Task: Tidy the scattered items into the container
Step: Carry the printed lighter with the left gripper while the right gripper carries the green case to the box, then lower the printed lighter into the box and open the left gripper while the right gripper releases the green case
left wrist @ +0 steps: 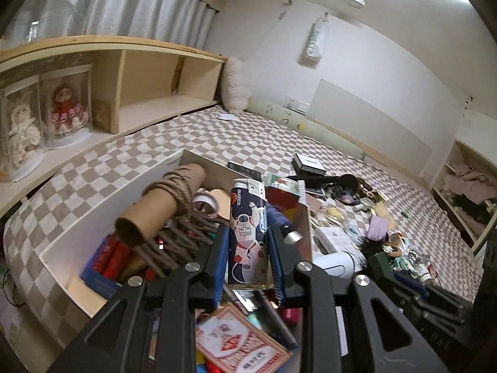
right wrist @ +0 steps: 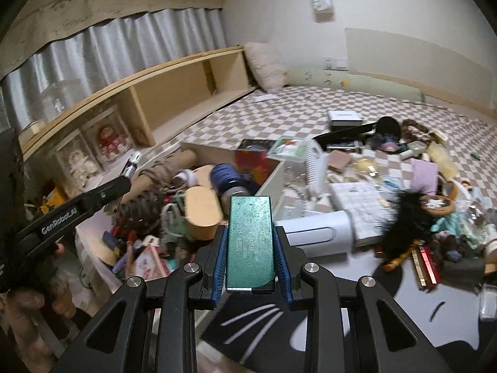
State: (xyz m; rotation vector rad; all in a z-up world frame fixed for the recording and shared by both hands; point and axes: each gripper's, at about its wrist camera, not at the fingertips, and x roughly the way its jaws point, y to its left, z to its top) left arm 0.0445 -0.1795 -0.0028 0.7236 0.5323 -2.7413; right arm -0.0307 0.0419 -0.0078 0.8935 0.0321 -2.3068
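Checkered bedding [left wrist: 254, 136] in beige and white is spread across the whole floor of the room, bounded by a low wooden shelf [left wrist: 149, 71] under grey curtains, where 2 dolls [left wrist: 65, 108] are kept in clear cases. A white box [left wrist: 93, 214] is set on the bedding and is already crowded: a cardboard tube [left wrist: 161, 205] wound with brown rope, a navy cylinder [right wrist: 226, 177], a tan oval lid [right wrist: 200, 214] and a patterned card [left wrist: 236, 342] are seen inside it.

A tall lighter [left wrist: 248, 233] printed with an astronaut is clenched upright between the blue pads of the left gripper [left wrist: 248, 248], and it is held above the box's contents, close to its right wall. A flat green case [right wrist: 250, 242] with a glittery face is clenched between the pads of the right gripper [right wrist: 251, 248], and it is held over the bedding just beside the box's near corner.

To the right of the box, a loose pile [right wrist: 403, 186] is left scattered on the bedding: a white fan-like appliance [right wrist: 316, 233], a black feathery tuft [right wrist: 407, 217], a lilac card [right wrist: 424, 171] and a small black-and-white box [right wrist: 344, 118] farther back. From the right wrist view, the left gripper's black body is seen at the left edge, gripped by a hand [right wrist: 28, 298].
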